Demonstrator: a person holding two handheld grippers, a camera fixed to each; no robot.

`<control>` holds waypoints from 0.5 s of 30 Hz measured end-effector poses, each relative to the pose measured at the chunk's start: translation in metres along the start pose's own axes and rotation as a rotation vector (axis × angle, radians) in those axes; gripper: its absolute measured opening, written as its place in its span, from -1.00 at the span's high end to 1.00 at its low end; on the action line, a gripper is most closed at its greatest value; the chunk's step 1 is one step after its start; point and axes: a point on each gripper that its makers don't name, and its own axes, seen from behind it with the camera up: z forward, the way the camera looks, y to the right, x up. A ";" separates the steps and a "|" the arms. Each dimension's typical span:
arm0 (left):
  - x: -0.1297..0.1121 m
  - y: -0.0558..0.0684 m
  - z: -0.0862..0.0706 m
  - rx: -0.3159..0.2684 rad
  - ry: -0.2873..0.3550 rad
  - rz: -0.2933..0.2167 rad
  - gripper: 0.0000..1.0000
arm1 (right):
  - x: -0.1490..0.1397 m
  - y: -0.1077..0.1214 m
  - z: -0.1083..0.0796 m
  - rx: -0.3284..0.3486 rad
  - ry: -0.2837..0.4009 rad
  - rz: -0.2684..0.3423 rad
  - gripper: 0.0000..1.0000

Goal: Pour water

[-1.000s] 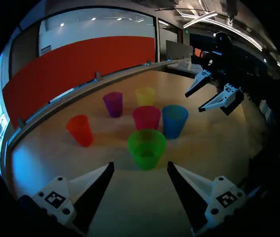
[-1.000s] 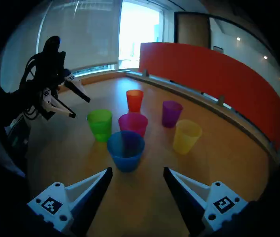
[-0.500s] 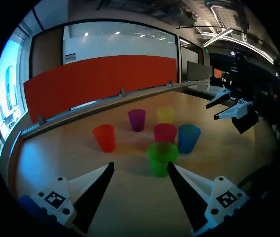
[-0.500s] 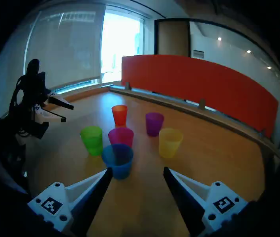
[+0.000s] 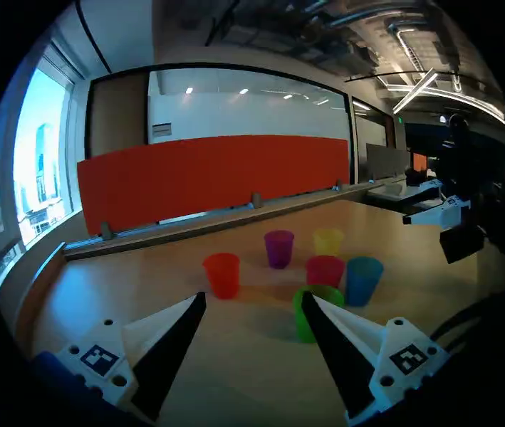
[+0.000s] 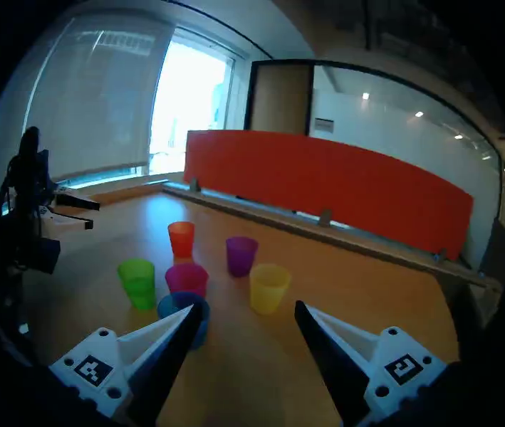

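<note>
Left gripper: fingers spread wide, nothing between them, held above the wooden table and short of the cups. Right gripper: fingers likewise spread, gripping nothing, also above the table. Six plastic cups stand upright in a loose cluster mid-table. In the left gripper view the orange cup stands off to the left, apart from the rest. The purple cup and yellow cup are at the back, the pink cup and blue cup in front of them. The green cup is nearest, partly hidden behind that gripper's right-hand finger. The right gripper shows at the far right there, held in the air beyond the cups with its fingers parted. In the right gripper view the blue cup is nearest, its rim peeking over the left-hand finger. The pink cup is just behind it, the green cup to its left, the yellow cup to its right, and the orange and purple cups farther back. The left gripper shows small at the left edge there, well apart from the cluster. Cannot tell whether any cup holds water. A long red partition runs along the table's far edge, and a bright window stands beyond it.
</note>
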 end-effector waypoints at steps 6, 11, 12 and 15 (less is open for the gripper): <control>0.006 -0.013 -0.006 0.066 0.050 -0.026 -1.00 | 0.007 0.010 0.001 -0.102 0.052 0.023 -1.00; 0.007 -0.019 -0.008 0.108 0.079 -0.057 -1.00 | 0.016 0.019 -0.001 -0.182 0.109 0.057 -1.00; 0.007 -0.020 -0.009 0.114 0.083 -0.060 -1.00 | 0.016 0.021 -0.001 -0.193 0.114 0.063 -1.00; 0.010 -0.024 -0.010 0.138 0.098 -0.065 -1.00 | 0.014 0.025 -0.001 -0.227 0.124 0.077 -1.00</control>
